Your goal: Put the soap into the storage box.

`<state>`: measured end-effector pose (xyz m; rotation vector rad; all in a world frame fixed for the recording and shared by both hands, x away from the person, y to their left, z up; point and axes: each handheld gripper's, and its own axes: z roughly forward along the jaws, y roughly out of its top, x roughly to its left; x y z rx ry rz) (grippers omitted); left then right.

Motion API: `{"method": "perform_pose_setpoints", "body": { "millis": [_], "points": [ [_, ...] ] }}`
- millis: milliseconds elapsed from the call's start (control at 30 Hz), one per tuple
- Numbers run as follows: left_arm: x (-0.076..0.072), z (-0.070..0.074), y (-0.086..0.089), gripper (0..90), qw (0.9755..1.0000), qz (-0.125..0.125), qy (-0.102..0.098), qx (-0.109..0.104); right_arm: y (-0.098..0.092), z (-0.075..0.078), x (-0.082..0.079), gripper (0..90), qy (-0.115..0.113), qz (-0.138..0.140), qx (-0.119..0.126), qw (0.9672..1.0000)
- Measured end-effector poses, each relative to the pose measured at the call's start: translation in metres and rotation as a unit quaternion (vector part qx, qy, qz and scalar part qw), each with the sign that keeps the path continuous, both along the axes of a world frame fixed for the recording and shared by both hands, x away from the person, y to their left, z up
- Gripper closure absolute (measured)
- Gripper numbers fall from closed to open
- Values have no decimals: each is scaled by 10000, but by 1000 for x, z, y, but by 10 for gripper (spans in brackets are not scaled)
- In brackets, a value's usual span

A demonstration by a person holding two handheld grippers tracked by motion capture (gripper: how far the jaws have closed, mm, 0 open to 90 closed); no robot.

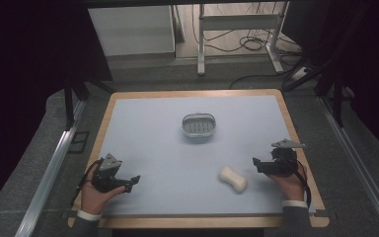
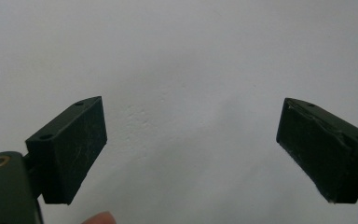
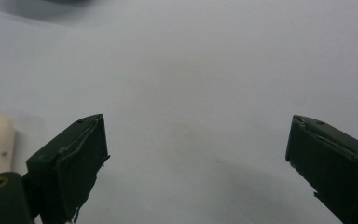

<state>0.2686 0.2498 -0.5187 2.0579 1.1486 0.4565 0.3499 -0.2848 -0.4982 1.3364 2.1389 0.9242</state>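
My right hand-held gripper (image 1: pixel 257 163) sits with its jaws spread wide and empty, the white soap bar (image 1: pixel 233 179) lying on the worktop (image 1: pixel 153 128) just beside it at about 8 o'clock; my worry is that the rounded, smooth-looking bar squirts sideways or skids off if I close off-centre. The left hand-held gripper (image 1: pixel 133 180) is likewise open and empty, well apart at 9 o'clock, and nothing blocks the path to the soap dish (image 1: pixel 199 127) at 11 o'clock of the bar.
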Motion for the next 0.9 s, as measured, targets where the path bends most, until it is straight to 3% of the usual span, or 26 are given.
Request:
{"method": "perform_pose_setpoints", "body": {
  "millis": [333,500,900],
  "points": [
    [0,-2,-3,88,9999,-108,22,-18,-4,2,-3,71,-104,-17,-36,9999],
    [1,-4,-6,88,9999,-107,19,4,-5,2,-1,78,-70,-118,76,9999],
    [3,-6,-8,78,9998,-156,80,-41,-10,1,1,118,-80,-36,121,9999]
  ]
}}
